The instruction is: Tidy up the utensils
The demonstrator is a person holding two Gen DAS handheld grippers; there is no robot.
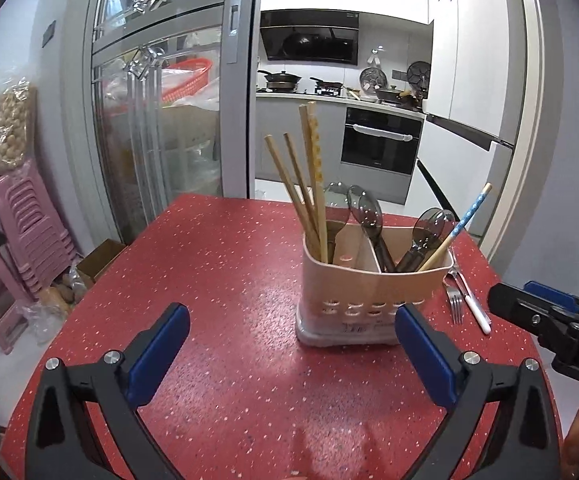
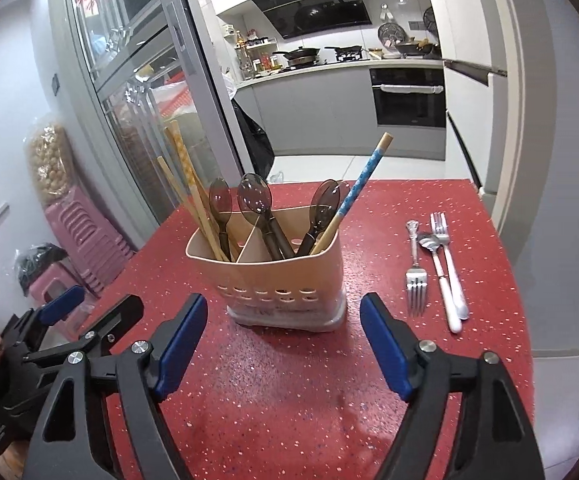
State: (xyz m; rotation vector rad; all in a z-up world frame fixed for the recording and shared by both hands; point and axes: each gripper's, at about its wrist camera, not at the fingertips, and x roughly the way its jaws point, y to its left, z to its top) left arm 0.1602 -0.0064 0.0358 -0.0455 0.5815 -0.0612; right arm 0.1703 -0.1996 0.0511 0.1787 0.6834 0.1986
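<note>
A beige divided utensil holder [image 1: 353, 292] [image 2: 277, 276] stands on the red table [image 1: 209, 280] [image 2: 289, 400]. Wooden chopsticks [image 1: 309, 184] [image 2: 193, 196] stand in its left compartment; dark translucent spoons [image 1: 363, 216] [image 2: 255, 204] and a blue-patterned chopstick [image 1: 463, 224] [image 2: 359, 186] are in the others. Two forks [image 2: 415, 276], a metal spoon [image 2: 429, 242] and a white-handled utensil [image 1: 477, 308] [image 2: 447, 296] lie on the table right of the holder. My left gripper [image 1: 293, 336] is open and empty in front of the holder. My right gripper [image 2: 283, 328] is open and empty, also facing it.
The table's right edge [image 2: 517, 280] lies just beyond the loose cutlery. Pink stacked stools [image 1: 25, 232] [image 2: 85, 236] and a glass sliding door [image 1: 161, 100] are to the left. The kitchen lies behind. The right gripper shows at the left wrist view's right edge [image 1: 549, 320].
</note>
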